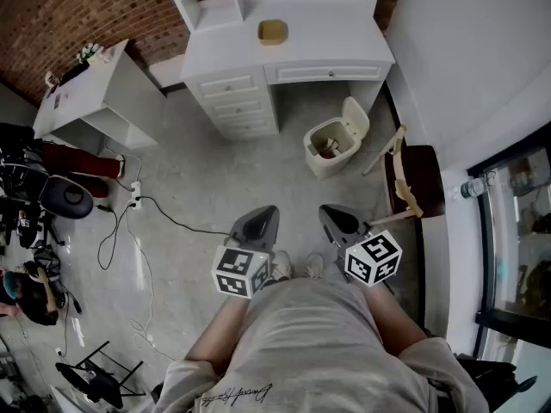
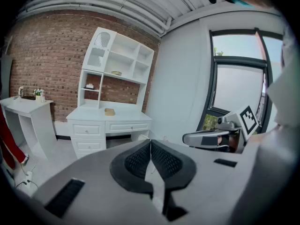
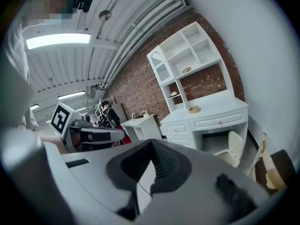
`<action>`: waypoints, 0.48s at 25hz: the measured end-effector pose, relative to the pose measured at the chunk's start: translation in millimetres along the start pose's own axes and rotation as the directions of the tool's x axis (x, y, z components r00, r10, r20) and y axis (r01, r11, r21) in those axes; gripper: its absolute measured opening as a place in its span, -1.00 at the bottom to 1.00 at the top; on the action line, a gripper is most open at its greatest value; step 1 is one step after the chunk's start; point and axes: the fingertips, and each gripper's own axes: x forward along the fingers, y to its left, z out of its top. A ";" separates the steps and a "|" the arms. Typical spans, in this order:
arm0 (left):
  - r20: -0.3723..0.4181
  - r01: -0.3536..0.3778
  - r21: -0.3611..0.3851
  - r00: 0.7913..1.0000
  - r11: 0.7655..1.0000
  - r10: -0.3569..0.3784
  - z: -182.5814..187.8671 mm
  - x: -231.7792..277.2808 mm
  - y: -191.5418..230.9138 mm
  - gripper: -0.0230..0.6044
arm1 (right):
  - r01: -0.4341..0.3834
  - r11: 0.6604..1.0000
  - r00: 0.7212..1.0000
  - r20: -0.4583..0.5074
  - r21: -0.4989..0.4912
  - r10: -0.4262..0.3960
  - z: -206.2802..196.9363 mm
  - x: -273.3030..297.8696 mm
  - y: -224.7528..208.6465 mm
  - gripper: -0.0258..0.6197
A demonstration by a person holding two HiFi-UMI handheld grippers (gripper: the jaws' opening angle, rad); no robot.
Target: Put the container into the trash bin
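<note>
Container (image 1: 273,31): on the far desk (image 1: 336,37) — well apart from both grippers.
Left gripper (image 2: 150,143): jaws together, empty.
Right gripper (image 3: 151,143): jaws together, empty.
Trash bin (image 1: 320,160): floor between, lid up.

Setting: a furnished study corner staged inside an industrial hall.

Home side: white desk (image 1: 318,46) with drawers, open shelf unit (image 2: 119,64), small side table (image 1: 103,89), trash bin (image 1: 331,144), chair (image 1: 415,179).

Hall side: bare brick wall (image 1: 77,11), grey concrete floor (image 1: 198,179), exposed ceiling pipes (image 3: 136,36), strip light (image 3: 58,40). Loose cables (image 1: 129,231) cross the floor, and black equipment stands (image 1: 90,377) sit at the left edge.
</note>
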 end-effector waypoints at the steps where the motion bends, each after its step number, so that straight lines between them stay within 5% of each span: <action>1: -0.002 -0.001 -0.002 1.000 1.000 0.001 -0.4 -0.4 2.0 -0.87 | -0.004 1.000 1.000 -0.002 0.001 0.004 0.2 1.5 1.0 -0.83; 12: -0.001 0.008 -0.013 1.000 1.000 -0.008 6.0 -9.3 23.9 -0.87 | -0.027 0.999 0.999 -0.036 -0.028 0.026 2.3 24.1 16.3 -0.83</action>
